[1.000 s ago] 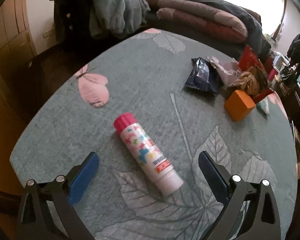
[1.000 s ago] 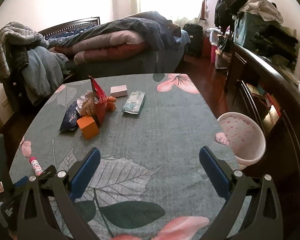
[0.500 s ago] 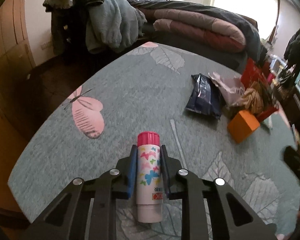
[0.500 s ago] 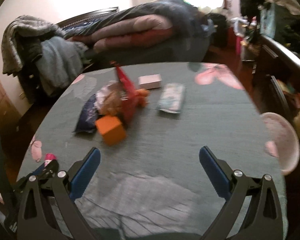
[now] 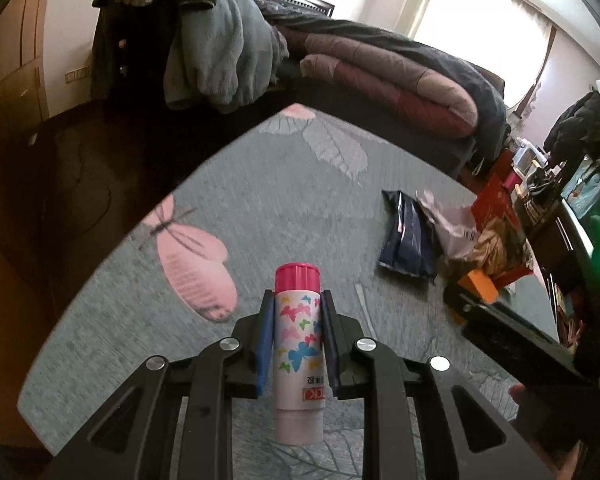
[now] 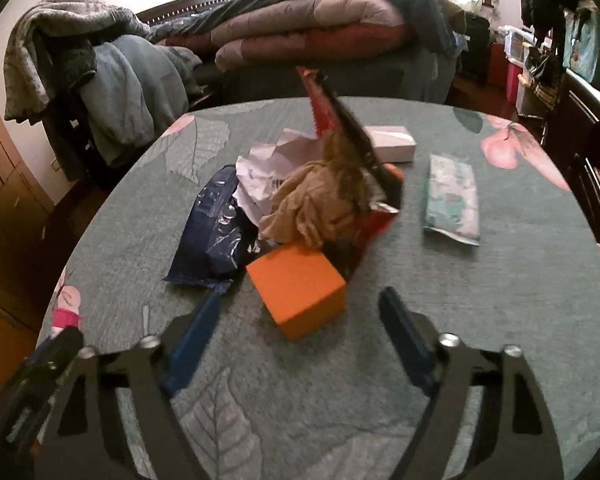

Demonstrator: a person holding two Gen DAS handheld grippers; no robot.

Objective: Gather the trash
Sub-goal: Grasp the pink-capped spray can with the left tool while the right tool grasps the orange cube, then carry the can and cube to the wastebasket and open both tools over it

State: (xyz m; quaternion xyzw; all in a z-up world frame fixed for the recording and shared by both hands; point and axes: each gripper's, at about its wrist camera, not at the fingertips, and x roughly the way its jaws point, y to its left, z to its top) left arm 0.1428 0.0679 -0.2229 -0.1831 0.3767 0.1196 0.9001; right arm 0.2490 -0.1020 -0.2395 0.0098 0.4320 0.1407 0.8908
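My left gripper [image 5: 296,297] is shut on a white glue stick [image 5: 298,332] with a pink cap and butterfly print, held just above the leaf-patterned tablecloth [image 5: 260,200]. In the right wrist view an orange box [image 6: 296,284] lies between the fingertips of my right gripper [image 6: 301,296]. Its jaws are closing, with a gap on each side of the box. Behind the box is a heap: a dark blue wrapper [image 6: 208,236], crumpled white paper [image 6: 268,168], a brown wad [image 6: 316,204] and a red packet [image 6: 324,108].
A pink box [image 6: 392,142] and a pale wipes pack [image 6: 452,204] lie right of the heap. Beyond the table are a bed with folded quilts [image 6: 312,28] and a chair draped with clothes [image 6: 112,80]. Dark wooden furniture [image 6: 580,120] lines the right side.
My left gripper closed on the glue stick and raised it off the cloth. My right gripper moved forward and down to the heap, and its jaws narrowed around the orange box.
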